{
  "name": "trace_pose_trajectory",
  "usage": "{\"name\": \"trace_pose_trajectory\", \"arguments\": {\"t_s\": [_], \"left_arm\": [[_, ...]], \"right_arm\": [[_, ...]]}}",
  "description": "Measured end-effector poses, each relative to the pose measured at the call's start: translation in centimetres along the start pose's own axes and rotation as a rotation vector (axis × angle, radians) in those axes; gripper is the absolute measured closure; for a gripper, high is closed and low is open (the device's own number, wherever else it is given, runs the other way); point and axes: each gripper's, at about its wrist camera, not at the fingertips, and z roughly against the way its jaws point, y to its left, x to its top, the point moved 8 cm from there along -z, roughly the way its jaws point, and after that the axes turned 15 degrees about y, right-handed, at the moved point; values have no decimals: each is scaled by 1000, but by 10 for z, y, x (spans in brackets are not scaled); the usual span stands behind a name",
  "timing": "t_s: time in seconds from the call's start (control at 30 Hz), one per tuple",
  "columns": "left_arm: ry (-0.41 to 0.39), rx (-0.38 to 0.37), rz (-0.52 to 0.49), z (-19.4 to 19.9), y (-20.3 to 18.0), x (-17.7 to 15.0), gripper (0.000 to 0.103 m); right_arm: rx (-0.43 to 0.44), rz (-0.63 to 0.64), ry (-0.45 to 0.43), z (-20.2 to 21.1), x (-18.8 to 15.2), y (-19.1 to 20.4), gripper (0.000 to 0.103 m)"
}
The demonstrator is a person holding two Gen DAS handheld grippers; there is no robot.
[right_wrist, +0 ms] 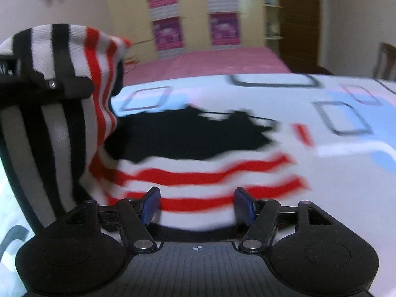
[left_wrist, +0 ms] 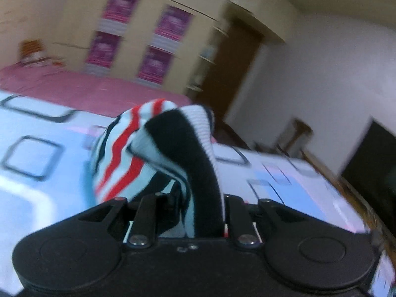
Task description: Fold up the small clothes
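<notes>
Right now your left tongs (left_wrist: 198,212) are pinching the striped garment (left_wrist: 158,153): a fold of black, white and red knit fabric rises from between them and drapes over toward the bed (left_wrist: 44,178) beyond. In the left wrist view the cloth fills the slot between the two black linkage arms, so the fingertips themselves are hidden under it.

Your right tongs (right_wrist: 196,204) are spread, with the two blue pads (right_wrist: 151,204) well apart and no cloth between them. The striped garment (right_wrist: 198,173) lies just beyond those pads on the bed (right_wrist: 334,198), its red and white bands running across the view and a large black area farther away. To the left of the right tongs, part of the same garment is lifted off the bed and hangs in vertical black, white and red stripes from your left tongs (right_wrist: 53,84), whose dark body shows there at the edge of the view.

The bed is covered by a pale blue and white cover with dark square outlines, and a pink sheet (left_wrist: 99,89) shows at its far side. Beyond the bed stands a cream wardrobe (right_wrist: 193,12) with purple panels, and to the right of the wardrobe a brown door (right_wrist: 299,19). Both views are blurred.
</notes>
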Motion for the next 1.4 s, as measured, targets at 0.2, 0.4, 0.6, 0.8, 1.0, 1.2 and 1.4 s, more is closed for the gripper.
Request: {"name": "trace_pose_trajectory", "arguments": {"t_s": [0.2,0.4,0.6,0.8,1.0,1.2,1.4], "left_arm": [[203,35,-326,-74,-67,-63,80],[182,105,-569,-63,-86,-98,41],[187,55,-545,-28,-79,-101,39],[134,106,-363,-4,-37,-74,38],[118,190,-226,0,3,-53,38],[136,189,-149,-7,11,-50,38],[151,119,-102,-7,1,-51,38]], "right_arm": [[-95,-126,-5,30,-24,-83,37],[-74,-181,-76,56,-6,-115,37],[101,-181,-124,60,34,-97,37],[219,-139,5,21,47,-71,37],[226,-154,88,-12,42,-74,41],[271,-147,80,-8,36,-74,78],[229,-186,-54,30,30,-92,81]]}}
